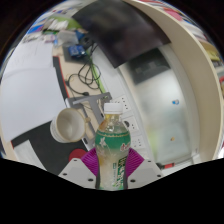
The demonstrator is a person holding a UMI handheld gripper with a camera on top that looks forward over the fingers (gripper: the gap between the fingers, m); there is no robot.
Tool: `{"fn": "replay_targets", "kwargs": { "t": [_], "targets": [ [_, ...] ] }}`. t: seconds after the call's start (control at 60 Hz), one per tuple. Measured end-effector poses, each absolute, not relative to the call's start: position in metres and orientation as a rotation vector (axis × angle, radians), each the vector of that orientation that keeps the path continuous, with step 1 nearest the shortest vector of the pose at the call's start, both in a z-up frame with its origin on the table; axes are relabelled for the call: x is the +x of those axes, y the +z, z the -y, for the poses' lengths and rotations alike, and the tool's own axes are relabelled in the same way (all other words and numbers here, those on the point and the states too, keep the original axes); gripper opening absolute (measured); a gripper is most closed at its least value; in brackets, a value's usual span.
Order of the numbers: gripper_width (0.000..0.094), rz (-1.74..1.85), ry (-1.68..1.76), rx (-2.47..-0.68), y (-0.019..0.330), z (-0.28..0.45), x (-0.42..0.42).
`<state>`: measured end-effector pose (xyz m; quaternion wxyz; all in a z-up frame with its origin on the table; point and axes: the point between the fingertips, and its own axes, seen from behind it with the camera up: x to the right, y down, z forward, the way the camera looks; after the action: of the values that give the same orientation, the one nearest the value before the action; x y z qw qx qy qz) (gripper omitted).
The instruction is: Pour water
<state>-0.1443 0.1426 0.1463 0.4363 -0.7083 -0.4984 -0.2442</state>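
I have one bottle (113,150) held between my two fingers, and my gripper (112,172) is clamped on it: a magenta pad (89,160) presses its side on one flank and the other pad presses the opposite flank, with no gap that I can make out at either side. The bottle stands upright in my grasp, filling the space just above my fingertips; it is a clear plastic one with a green label around its body and its neck rising toward a white cap (113,105) at the top. The lower part of the bottle is hidden where my fingers close round it. Just beside the bottle, a little beyond my fingers and to one side of the neck, stands one white cup (66,124), tipped so that its open mouth faces roughly toward me; it sits apart from the bottle, not touching it as far as I can tell. Both rest over a pale table (30,110). Farther back on that surface lies a tangle of dark cables (88,76), too small for me to count. Beyond the bottle is a dark screen (122,30), and beside it a white cabinet (178,110).
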Motion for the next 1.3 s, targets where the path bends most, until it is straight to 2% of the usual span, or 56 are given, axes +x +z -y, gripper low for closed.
{"fn": "replay_targets", "kwargs": {
  "t": [0.1, 0.217, 0.333, 0.717, 0.8, 1.083, 1.117, 1.233, 1.3],
  "targets": [
    [0.0311, 0.935, -0.275, -1.874, 0.149, -0.140, -0.154],
    [0.0311, 0.592, -0.007, -1.883, 0.158, -0.154, -0.147],
    [0.0311, 0.354, 0.164, -1.886, 0.150, -0.168, -0.133],
    [0.0321, 0.227, 0.223, -1.789, 0.112, -0.191, -0.131],
    [0.0330, 0.234, 0.206, -1.755, 0.115, -0.190, -0.132],
    [0.0504, 0.153, 0.221, -1.768, 0.111, -0.175, -0.124],
    [0.0552, 0.148, 0.233, -1.786, 0.107, -0.173, -0.126],
    [0.0870, 0.121, 0.244, -1.849, 0.094, -0.161, -0.126],
    [0.0853, 0.099, 0.206, -1.869, 0.093, -0.151, -0.119]
  ]
}}
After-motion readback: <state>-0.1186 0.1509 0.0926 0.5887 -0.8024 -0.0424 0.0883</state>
